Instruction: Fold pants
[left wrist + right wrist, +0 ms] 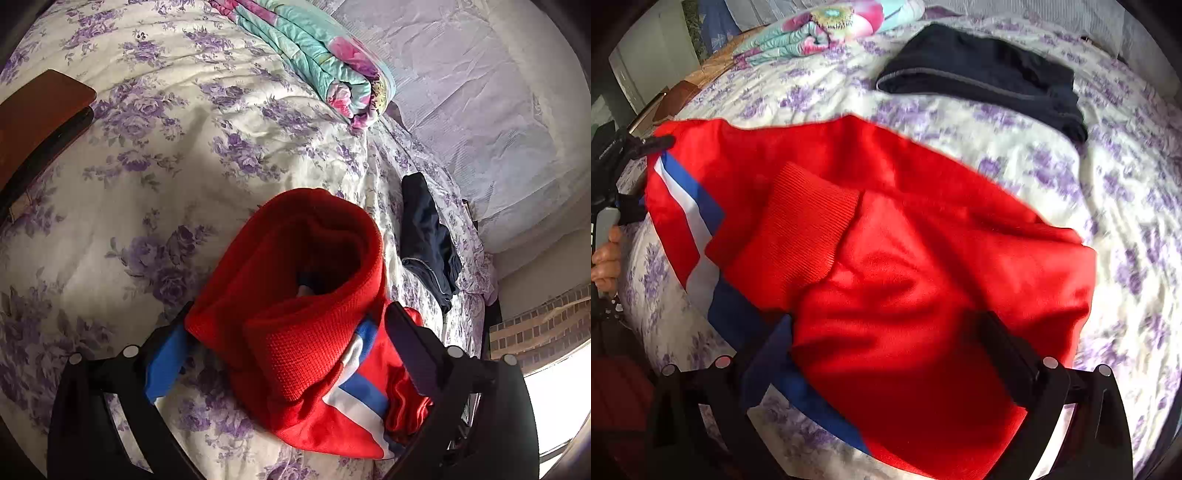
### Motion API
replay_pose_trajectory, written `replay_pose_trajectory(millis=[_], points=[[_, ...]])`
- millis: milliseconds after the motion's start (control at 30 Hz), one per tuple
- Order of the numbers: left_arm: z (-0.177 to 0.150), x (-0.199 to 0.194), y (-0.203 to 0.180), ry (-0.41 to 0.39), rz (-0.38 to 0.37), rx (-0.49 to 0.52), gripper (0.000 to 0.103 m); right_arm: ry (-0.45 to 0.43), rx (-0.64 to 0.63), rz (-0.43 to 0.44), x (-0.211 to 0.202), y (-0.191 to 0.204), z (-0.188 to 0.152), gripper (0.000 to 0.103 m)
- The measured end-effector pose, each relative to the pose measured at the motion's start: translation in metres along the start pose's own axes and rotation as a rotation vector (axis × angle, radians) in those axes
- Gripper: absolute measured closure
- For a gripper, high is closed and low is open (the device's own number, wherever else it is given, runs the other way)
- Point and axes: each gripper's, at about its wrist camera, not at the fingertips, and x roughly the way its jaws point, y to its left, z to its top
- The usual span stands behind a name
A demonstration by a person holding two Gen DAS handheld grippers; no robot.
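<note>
Two black two-finger tools, left tool (284, 332) and right tool (886, 343), stand wide apart, straddling but not pinching the folded red pants with blue-and-white side stripes (886, 229). The pants lie on a bed with a purple-flowered white quilt (129, 147), near a dark navy folded garment (990, 81).

Floral bed (129, 155): red pants (923, 258), navy garment (990, 81)

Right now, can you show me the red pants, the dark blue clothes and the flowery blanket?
red pants (923, 280): right wrist view, smooth red middle.
dark blue clothes (982, 74): right wrist view, middle of the pile.
flowery blanket (314, 55): left wrist view, teal folded part.
</note>
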Motion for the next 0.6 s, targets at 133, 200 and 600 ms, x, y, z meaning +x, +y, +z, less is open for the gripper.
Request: replay_pose_trajectory(millis=[133,200,600], points=[[0.002,-0.005,0.002,-0.005,0.008,0.006,0.04,0.004,0.005,0.001,-0.003,-0.001,0.003,0.003],[0.002,-0.008,0.002,-0.003,-0.001,0.009,0.045,0.0,0.015,0.006,-0.006,-0.003,0.004,0.003],[0.002,-0.035,-0.047,-0.027,-0.027,0.145,0.068,0.005,0.003,-0.08,0.003,-0.011,-0.002,0.003]])
